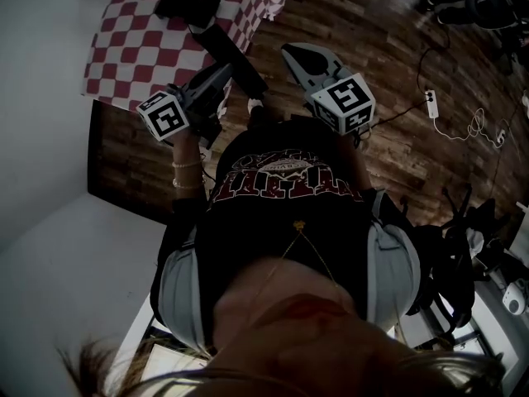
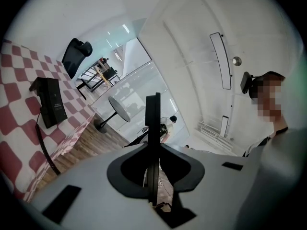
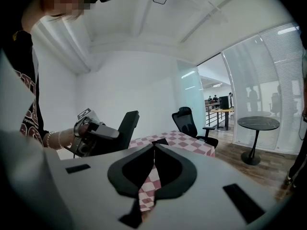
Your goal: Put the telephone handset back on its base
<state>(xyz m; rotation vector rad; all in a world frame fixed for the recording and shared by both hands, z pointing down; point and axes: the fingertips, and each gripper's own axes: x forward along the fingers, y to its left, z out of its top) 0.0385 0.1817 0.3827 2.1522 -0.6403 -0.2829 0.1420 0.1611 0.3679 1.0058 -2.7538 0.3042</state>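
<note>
The telephone base [image 1: 186, 5] is a flat black box on the red-and-white checked table [image 1: 136, 52]. In the left gripper view the base [image 2: 52, 102] lies at the left, with a dark cord running down from it. My left gripper [image 1: 223, 70] is shut on the black handset [image 1: 235, 60], which sticks out toward the table's near corner. That handset [image 2: 152, 114] shows edge-on between the jaws of the left gripper [image 2: 153, 147]. My right gripper [image 1: 291, 54] hangs beside it over the wood floor. The right gripper [image 3: 153, 145] has its jaws together, with nothing between them.
Cables and a white power strip [image 1: 431, 102] lie on the wood floor at the right. A black office chair [image 3: 189, 121] stands behind the checked table [image 3: 192, 140], and a round black table [image 3: 258, 123] stands by the glass wall. White walls close the room on the left.
</note>
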